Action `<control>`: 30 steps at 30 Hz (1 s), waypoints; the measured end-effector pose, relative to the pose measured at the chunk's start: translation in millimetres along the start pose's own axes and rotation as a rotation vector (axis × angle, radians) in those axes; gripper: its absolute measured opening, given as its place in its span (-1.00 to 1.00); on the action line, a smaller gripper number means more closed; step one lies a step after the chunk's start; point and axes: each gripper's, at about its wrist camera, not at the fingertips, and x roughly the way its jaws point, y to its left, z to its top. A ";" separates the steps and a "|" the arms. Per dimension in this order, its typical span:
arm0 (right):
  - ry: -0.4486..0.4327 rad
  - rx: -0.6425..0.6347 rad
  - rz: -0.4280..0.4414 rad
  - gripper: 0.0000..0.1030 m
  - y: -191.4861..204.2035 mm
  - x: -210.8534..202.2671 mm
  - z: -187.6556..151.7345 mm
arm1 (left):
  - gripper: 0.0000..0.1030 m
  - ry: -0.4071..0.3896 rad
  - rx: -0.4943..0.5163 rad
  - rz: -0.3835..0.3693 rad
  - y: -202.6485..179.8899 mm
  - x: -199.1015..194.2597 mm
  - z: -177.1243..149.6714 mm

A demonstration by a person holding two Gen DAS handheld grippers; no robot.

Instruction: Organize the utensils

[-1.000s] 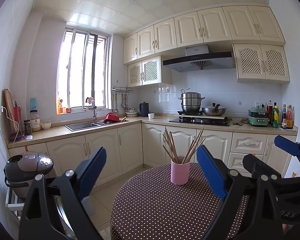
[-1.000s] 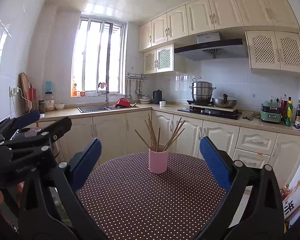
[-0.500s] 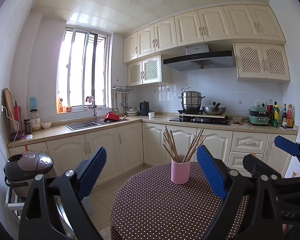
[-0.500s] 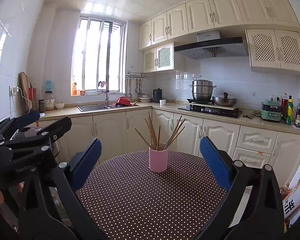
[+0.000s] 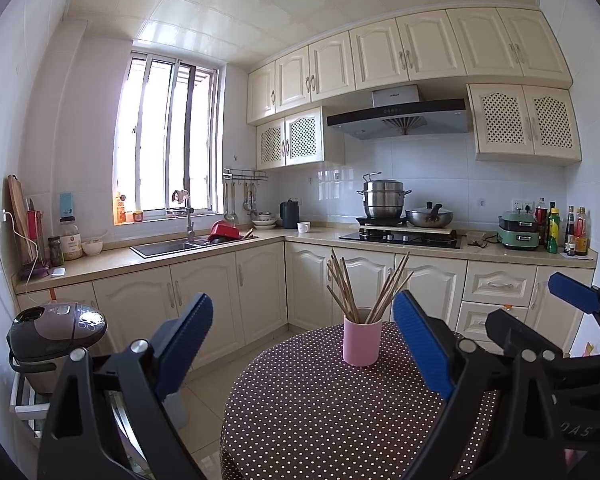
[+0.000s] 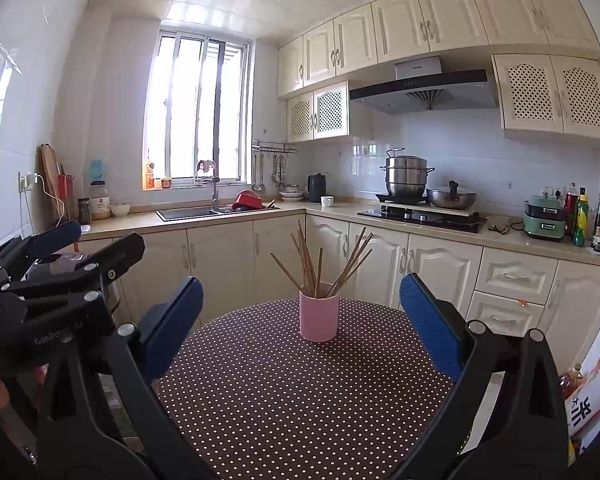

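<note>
Claws first: the left claw [image 5: 302,344] hangs with its two blue pads spread wide apart and nothing between them, and the right claw [image 6: 300,320] is spread just as wide, also holding nothing. Neither touches the pink cup [image 6: 318,317]. In the right wrist view the cup sits between the two blue pads, farther off than their tips, and the left claw shows as a black frame at the left edge, on the near left side of the cup. In the left wrist view the cup [image 5: 362,342] stands closer to the right-hand pad, and the right claw shows at the right edge.

The cup stands upright on the round surface [image 6: 300,392], which is covered with a brown cloth with white dots; the cup is toward the far side of that surface. A bundle of wooden chopsticks [image 6: 320,266] stands in the cup, fanning outward to both sides above its rim.

Beyond the cup runs the cream kitchen counter [image 6: 332,210]. On it, left of the cup, lies the sink [image 6: 190,213] under the window [image 6: 198,114]. Right of the cup and behind it sit the stove [image 6: 420,216] with a steel pot [image 6: 406,176], and farther right a group of bottles [image 6: 592,218]. Low to the left of the cup, seen from the left wrist, a dark rice cooker [image 5: 56,330] stands off the surface.
</note>
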 end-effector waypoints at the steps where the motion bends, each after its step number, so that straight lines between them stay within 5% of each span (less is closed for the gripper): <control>1: 0.001 0.001 0.000 0.88 -0.2 0.5 -0.3 | 0.75 0.001 0.001 0.001 0.5 0.5 -0.3; 30: 0.033 0.017 -0.012 0.88 -8.0 25.4 -7.8 | 0.75 0.048 0.011 -0.005 -3.4 36.8 -9.2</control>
